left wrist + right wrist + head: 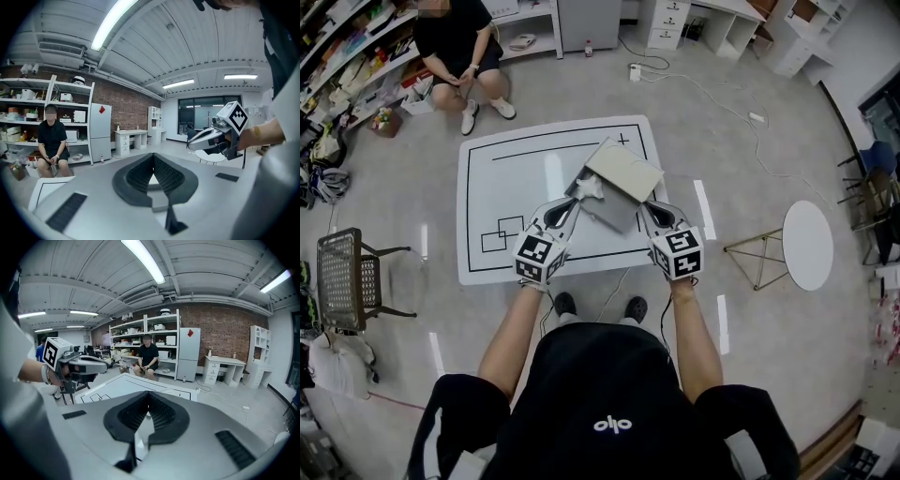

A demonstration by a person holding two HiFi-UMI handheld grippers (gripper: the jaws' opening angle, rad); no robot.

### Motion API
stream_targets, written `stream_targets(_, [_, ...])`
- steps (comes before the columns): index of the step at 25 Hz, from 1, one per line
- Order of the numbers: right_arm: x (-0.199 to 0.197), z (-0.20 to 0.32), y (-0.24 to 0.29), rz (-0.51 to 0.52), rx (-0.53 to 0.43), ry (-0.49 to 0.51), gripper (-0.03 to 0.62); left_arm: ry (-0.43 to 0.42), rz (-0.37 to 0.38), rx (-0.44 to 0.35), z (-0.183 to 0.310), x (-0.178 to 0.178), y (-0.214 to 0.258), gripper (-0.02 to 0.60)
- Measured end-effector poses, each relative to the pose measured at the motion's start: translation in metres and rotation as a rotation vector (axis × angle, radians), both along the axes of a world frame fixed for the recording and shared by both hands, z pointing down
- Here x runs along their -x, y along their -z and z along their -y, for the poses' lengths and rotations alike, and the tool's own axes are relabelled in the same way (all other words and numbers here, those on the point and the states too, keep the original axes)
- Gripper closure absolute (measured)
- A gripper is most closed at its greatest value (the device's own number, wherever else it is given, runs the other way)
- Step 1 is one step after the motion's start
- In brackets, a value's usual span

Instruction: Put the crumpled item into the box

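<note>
Cardboard box [624,170] sat between your outstretched forearms [515,336]; left claw [580,193] pinched the white crumpled item [594,187], right claw [650,214] clamped shut on the box's flap [617,214].

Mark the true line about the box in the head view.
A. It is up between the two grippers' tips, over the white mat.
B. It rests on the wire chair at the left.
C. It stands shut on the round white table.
A: the box sits between the tips of the left gripper and the right gripper, with the white mat below it.
</note>
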State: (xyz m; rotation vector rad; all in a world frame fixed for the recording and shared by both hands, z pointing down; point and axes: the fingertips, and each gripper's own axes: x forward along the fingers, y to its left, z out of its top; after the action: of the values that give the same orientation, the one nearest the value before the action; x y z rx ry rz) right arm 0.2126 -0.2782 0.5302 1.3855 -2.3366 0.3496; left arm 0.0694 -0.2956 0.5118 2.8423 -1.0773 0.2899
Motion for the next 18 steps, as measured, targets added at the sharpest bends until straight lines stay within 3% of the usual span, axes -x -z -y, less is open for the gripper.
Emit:
stream_targets(10, [-0.047, -0.014, -0.003, 0.018, -0.012, 0.035, 0.585, 0.020, 0.020, 0.003, -0.015, -0.049, -0.006, 0.574])
stream_targets(18, [-0.060, -0.022, -0.004, 0.012, -0.005, 0.046, 0.585, 0.018, 0.026, -0.002, -0.020, -0.064, -0.002, 0.575])
